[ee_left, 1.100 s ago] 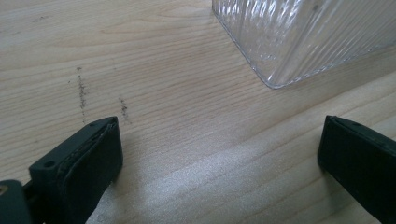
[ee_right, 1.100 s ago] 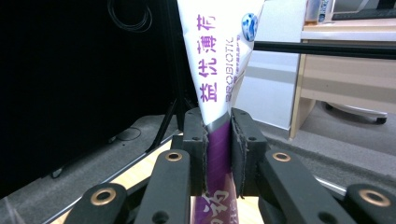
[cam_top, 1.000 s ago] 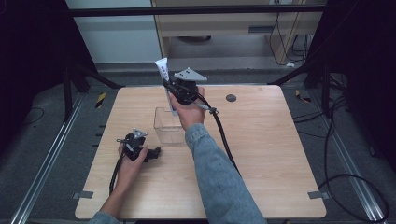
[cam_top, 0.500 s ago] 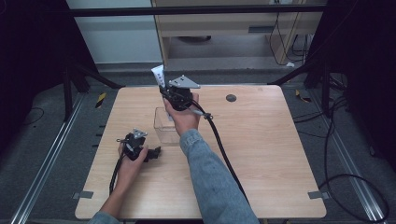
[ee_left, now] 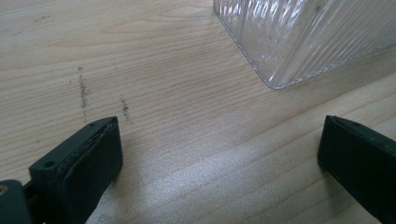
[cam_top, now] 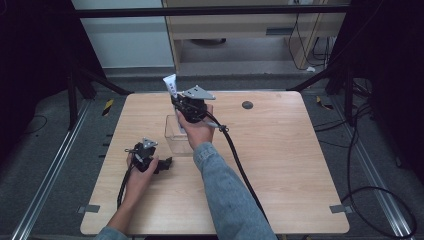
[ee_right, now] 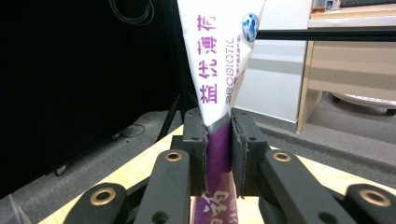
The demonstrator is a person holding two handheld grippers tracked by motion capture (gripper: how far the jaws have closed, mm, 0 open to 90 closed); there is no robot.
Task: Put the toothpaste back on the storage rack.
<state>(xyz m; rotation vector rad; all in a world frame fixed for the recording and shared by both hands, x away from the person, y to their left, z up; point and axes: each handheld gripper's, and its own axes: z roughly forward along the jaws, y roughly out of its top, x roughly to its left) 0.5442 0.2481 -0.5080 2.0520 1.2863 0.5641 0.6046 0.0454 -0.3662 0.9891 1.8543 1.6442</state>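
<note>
Holding a toothpaste tube [ee_right: 219,70] above the clear box [cam_top: 176,131].
Right tongs [ee_right: 218,154] clamp the tube; left tongs [ee_left: 219,154] gape beside the box. Risk: tilted tube catching its rim.

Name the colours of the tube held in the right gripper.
White and purple tube, clearest in right gripper view.

- Tube [ee_right: 215,56]: white up top, purple lower down, purple lettering, small blue dot.
- Clear ribbed box [ee_left: 299,32], wavy lines all over.
- Light wood-grain table [cam_top: 300,165], few dark specks.
- Black pads [ee_right: 219,149] on right gripper.
- Blue denim sleeve [cam_top: 230,195].
</note>
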